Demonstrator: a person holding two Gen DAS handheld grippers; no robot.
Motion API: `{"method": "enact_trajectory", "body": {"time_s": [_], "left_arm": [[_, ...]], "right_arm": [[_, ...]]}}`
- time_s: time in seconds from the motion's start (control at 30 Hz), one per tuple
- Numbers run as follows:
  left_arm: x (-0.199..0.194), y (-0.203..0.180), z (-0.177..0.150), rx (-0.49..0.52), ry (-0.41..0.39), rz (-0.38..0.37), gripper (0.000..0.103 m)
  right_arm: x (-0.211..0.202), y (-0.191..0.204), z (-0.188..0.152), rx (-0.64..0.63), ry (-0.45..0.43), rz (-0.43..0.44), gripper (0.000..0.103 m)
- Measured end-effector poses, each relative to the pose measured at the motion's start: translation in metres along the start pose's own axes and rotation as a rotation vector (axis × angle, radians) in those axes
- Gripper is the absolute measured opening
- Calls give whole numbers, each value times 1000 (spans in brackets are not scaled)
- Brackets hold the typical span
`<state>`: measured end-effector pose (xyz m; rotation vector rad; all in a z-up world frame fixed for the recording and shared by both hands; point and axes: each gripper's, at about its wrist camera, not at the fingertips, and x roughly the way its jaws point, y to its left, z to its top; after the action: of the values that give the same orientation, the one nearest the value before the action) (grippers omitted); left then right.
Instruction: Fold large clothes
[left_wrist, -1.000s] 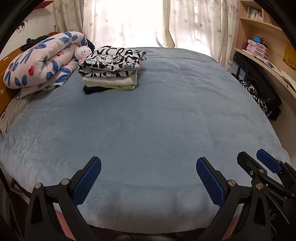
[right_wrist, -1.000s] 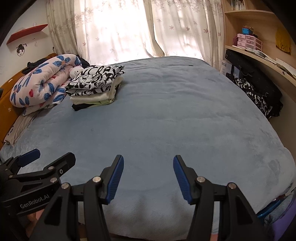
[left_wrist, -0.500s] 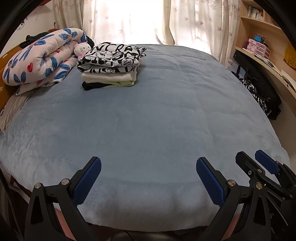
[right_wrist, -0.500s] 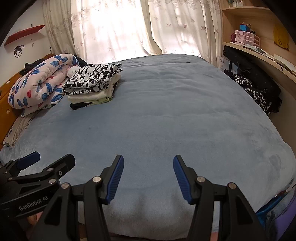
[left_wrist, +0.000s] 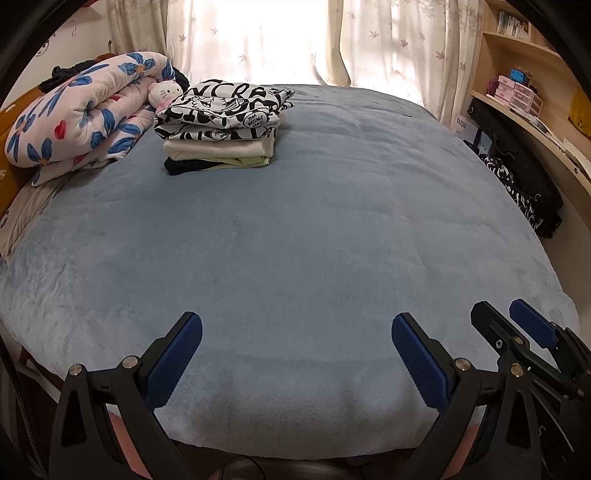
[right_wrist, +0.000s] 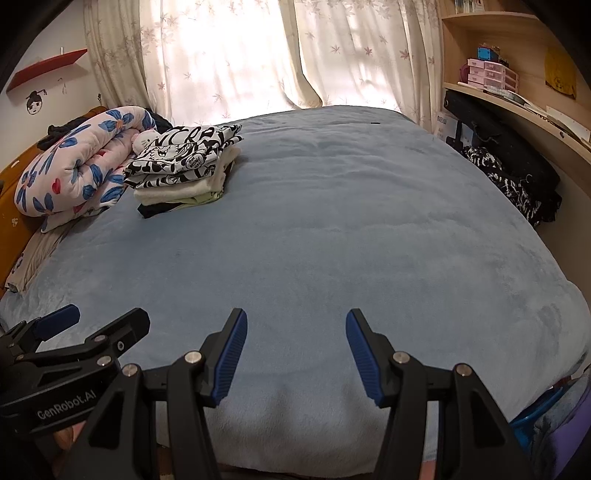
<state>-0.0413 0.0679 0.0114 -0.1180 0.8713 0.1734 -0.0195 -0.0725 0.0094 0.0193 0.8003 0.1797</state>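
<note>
Nearest the cameras, both black two-finger grippers with blue ribbed pads hang over the near edge of the bed. The left gripper (left_wrist: 295, 343) has its jaws spread wide with nothing between them but bedding below. The right gripper (right_wrist: 293, 347) stands parted too, less widely, and holds nothing. Each shows in the other's view only partly: the right one is cut off at the right border of the left wrist view, the left one at the left border of the right wrist view, where part of a hand beneath it is barely visible.

The pale blue plush blanket (left_wrist: 314, 221) covers the whole bed; its near edge drops out of sight behind the gripper bodies, so what lies under it cannot be seen.

Toward the far left of the blanket sits the stack of folded clothes (left_wrist: 221, 129): a black-and-white lettered garment on top, a cream one below, then a thin light green layer and a black one at the bottom, of which only edges show. Just left of the stack and touching it, a small white plush cat toy (left_wrist: 164, 92) is half tucked against a rolled white quilt with blue flowers (left_wrist: 81, 114). Something dark lies behind the quilt, too hidden to name.

Right of the blanket, black and patterned dark clothing (right_wrist: 517, 173) hangs below a curved wooden shelf (right_wrist: 524, 114), its shape hard to make out. Beyond the blanket, cream leaf-printed curtains (left_wrist: 388, 40) are washed out by backlight.
</note>
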Motion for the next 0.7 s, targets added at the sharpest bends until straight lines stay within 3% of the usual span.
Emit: {"method": "enact_trajectory", "body": {"time_s": [0.7], "left_arm": [[3,2,-1,1,11,-9,102]], "right_arm": [[4,-3,-3,9,6,-8,56]]}}
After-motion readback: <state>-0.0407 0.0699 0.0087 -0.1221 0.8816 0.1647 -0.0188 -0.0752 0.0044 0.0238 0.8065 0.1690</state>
